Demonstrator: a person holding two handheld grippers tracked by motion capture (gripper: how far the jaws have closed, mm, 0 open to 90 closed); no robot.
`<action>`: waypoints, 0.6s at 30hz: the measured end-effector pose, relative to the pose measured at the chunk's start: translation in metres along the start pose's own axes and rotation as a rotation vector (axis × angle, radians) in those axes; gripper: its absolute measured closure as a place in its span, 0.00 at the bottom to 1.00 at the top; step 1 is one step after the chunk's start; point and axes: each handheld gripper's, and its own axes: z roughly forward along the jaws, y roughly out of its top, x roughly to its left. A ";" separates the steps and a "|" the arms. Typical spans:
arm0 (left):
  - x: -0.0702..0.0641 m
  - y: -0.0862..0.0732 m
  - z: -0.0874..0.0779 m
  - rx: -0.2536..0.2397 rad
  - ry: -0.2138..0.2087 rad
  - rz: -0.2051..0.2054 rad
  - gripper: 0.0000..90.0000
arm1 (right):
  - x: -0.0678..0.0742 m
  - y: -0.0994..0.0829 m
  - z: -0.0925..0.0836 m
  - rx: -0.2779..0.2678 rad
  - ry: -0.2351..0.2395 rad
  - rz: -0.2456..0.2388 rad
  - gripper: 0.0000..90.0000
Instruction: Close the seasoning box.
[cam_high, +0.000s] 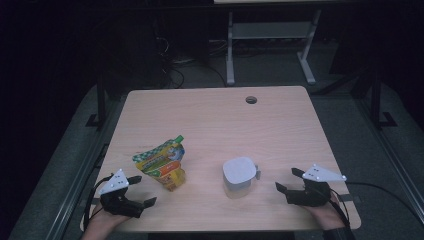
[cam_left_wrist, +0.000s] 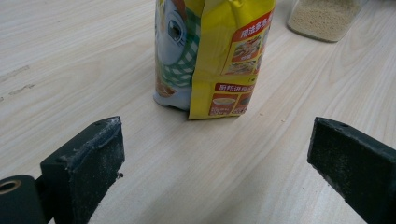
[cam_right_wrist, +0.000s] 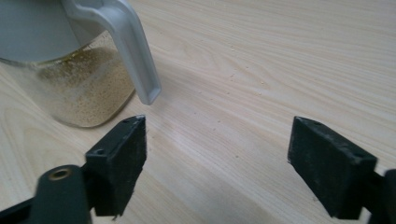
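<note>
Two claws rest low at the table's (cam_high: 280, 115) near edge: your left claw (cam_high: 141, 191) spread, aimed at the pouch (cam_high: 165, 165) standing just ahead; your right claw (cam_high: 289, 180) spread, nothing between, angled toward the jar (cam_high: 239, 176) beside it near mid-edge.

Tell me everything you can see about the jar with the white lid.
The jar is clear, glass or plastic, with a squarish white lid bearing a pale grey flip tab on one side. It holds fine tan granules, roughly half full. It stands upright and shut on the wooden table, right of the yellow pouch. Nothing touches it; the right tongs stand open beside it.
</note>
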 end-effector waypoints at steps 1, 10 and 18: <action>0.000 0.000 0.000 -0.002 0.000 -0.002 0.04 | 0.000 -0.001 0.000 -0.009 0.001 -0.005 0.18; 0.000 0.002 0.003 -0.002 -0.002 0.016 0.04 | -0.004 -0.006 0.003 -0.001 -0.013 -0.001 0.16; 0.001 0.003 0.005 0.005 -0.003 0.021 0.04 | -0.005 -0.007 -0.001 -0.007 -0.021 0.008 0.15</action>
